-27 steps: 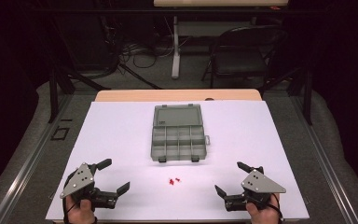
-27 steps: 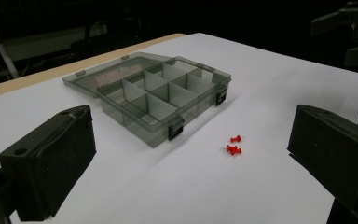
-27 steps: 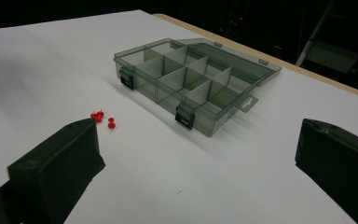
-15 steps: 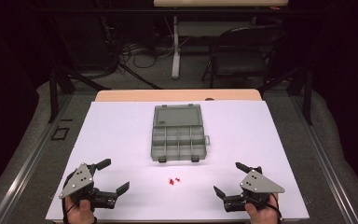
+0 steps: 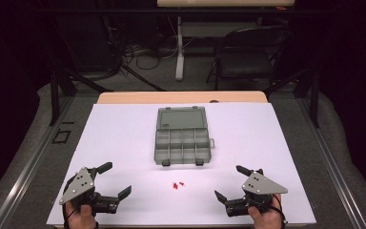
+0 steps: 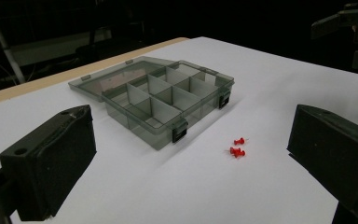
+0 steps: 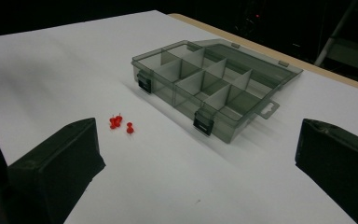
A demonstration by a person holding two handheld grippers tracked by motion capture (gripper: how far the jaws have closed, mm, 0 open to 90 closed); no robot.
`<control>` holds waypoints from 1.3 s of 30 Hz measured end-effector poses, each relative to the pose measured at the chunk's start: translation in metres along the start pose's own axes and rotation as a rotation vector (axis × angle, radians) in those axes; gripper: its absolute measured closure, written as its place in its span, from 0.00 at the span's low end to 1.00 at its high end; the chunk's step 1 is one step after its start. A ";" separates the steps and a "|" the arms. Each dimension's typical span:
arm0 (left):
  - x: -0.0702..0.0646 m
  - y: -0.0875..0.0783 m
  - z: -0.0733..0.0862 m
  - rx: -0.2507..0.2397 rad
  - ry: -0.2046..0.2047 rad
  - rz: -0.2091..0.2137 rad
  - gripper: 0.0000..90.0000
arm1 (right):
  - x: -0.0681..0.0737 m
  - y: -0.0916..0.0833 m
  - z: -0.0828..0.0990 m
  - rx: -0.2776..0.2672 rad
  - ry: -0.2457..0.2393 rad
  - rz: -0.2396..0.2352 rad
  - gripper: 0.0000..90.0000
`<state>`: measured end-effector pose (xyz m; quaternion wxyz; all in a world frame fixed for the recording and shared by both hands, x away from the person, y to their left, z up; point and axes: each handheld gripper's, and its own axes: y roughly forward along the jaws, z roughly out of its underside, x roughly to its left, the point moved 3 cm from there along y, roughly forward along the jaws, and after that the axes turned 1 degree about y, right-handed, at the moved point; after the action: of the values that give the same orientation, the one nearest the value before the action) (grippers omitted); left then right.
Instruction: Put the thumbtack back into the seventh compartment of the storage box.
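Counter w/ flat matte white top; bare wood strip shows along the far edge. At centre sits the organiser box: smoky grey see-through plastic, rectangular, lid folded back flat on the far side, base split by thin dividers into small square compartments, all looking empty. Two dark latches on the near wall, a small hang tab on the right end.

Just near of the box, well apart from both tools, lie the red pushpins: tiny, glossy plastic heads w/ short metal points, bunched close together on the white top. Exact count hard to tell; approx 3.

Left hand-held gripper sits at the near left corner, jaws spread wide, nothing between them. Blocky black pads w/ a dull rubbery look; grey three-cornered plate on top.

Right hand-held gripper at near right, jaws likewise wide apart, holding nothing. Same chunky black pads and plate. Pins lie betw. the two tools, roughly midway.
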<state>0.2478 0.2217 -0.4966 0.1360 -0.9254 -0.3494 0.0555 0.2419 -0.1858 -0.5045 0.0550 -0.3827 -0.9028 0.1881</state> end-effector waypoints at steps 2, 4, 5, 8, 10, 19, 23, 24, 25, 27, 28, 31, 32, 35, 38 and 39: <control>0.000 0.000 0.000 -0.002 -0.001 -0.001 0.01 | 0.003 0.003 -0.002 0.017 -0.009 -0.022 0.00; 0.000 0.000 0.001 0.001 0.002 0.004 0.01 | 0.006 0.008 -0.004 0.034 -0.022 -0.026 0.01; 0.000 0.000 0.001 0.001 0.002 0.005 0.01 | 0.008 0.010 -0.005 0.049 -0.026 -0.028 0.01; -0.001 0.000 0.001 0.002 0.004 0.006 0.01 | 0.012 0.019 -0.008 0.075 -0.039 -0.059 0.00; -0.001 0.000 0.001 0.002 0.003 0.006 0.01 | 0.014 0.023 -0.009 0.089 -0.037 -0.079 0.00; -0.001 0.000 0.001 0.002 0.003 0.004 0.01 | 0.011 0.044 -0.018 0.136 -0.029 -0.106 0.00; -0.001 -0.001 0.002 -0.006 -0.001 0.008 0.01 | 0.010 0.052 -0.019 0.153 -0.028 -0.118 0.00; 0.000 -0.002 0.002 -0.004 0.000 0.007 0.01 | 0.011 0.054 -0.020 0.161 -0.027 -0.119 0.00; 0.000 -0.002 0.002 -0.006 -0.001 0.006 0.01 | 0.010 0.057 -0.020 0.167 -0.023 -0.114 0.00; 0.001 -0.002 0.003 -0.007 -0.005 0.005 0.01 | 0.009 0.062 -0.021 0.175 -0.010 -0.107 0.00; 0.001 -0.002 0.003 -0.006 -0.006 0.004 0.01 | 0.009 0.065 -0.022 0.179 -0.006 -0.112 0.00; 0.002 -0.003 0.003 -0.011 -0.011 0.004 0.01 | 0.011 0.072 -0.023 0.182 -0.011 -0.120 0.00; 0.002 -0.003 0.003 -0.011 -0.011 0.003 0.01 | 0.012 0.075 -0.024 0.189 -0.010 -0.116 0.00; 0.002 -0.003 0.003 -0.012 -0.014 0.002 0.02 | 0.012 0.082 -0.025 0.203 -0.009 -0.118 0.00; 0.002 -0.003 0.003 -0.010 -0.012 0.000 0.02 | 0.012 0.088 -0.025 0.215 -0.008 -0.123 0.00; 0.002 -0.003 0.003 -0.010 -0.012 -0.001 0.02 | 0.011 0.090 -0.025 0.220 -0.004 -0.124 0.01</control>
<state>0.2471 0.2260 -0.4988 0.1293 -0.9256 -0.3508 0.0592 0.3005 -0.1130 -0.5159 0.1064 -0.3176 -0.8987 0.2831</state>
